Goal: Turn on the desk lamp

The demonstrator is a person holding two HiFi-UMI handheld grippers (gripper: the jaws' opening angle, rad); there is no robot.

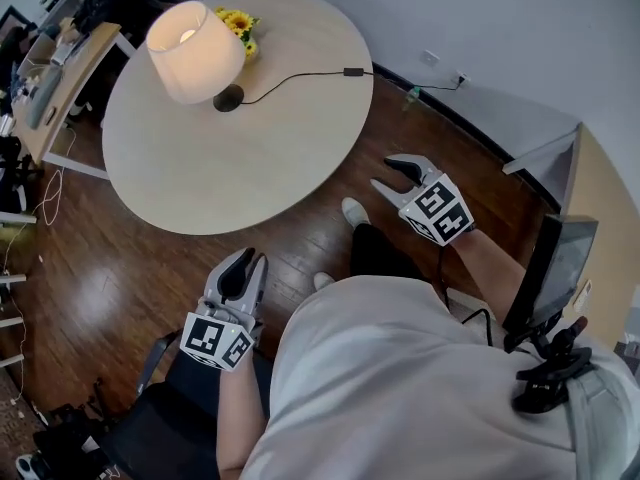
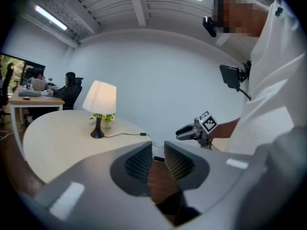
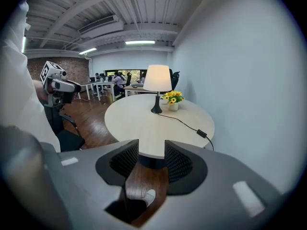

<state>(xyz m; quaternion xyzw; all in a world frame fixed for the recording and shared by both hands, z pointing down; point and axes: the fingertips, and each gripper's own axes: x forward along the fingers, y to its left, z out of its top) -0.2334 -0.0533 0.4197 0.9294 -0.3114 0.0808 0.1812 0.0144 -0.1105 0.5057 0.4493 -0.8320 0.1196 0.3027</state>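
Observation:
The desk lamp (image 1: 195, 50) stands on the far side of the round table (image 1: 250, 168), and its cream shade glows. From its dark base (image 1: 228, 98) a black cord runs right to an inline switch (image 1: 353, 71) near the table's edge. Both grippers hang off the table, over the wood floor. My right gripper (image 1: 388, 171) is open and empty, well short of the switch (image 3: 201, 133). My left gripper (image 1: 248, 258) is low by my lap, its jaws slightly apart with nothing between them. The left gripper view shows the lamp (image 2: 100, 97) far off.
A small pot of yellow flowers (image 1: 238, 23) sits behind the lamp. The cord drops to a wall socket (image 1: 460, 78). Office desks (image 1: 50, 68) with seated people stand at far left. A black chair (image 1: 170, 418) is under me, and a monitor (image 1: 555, 268) at right.

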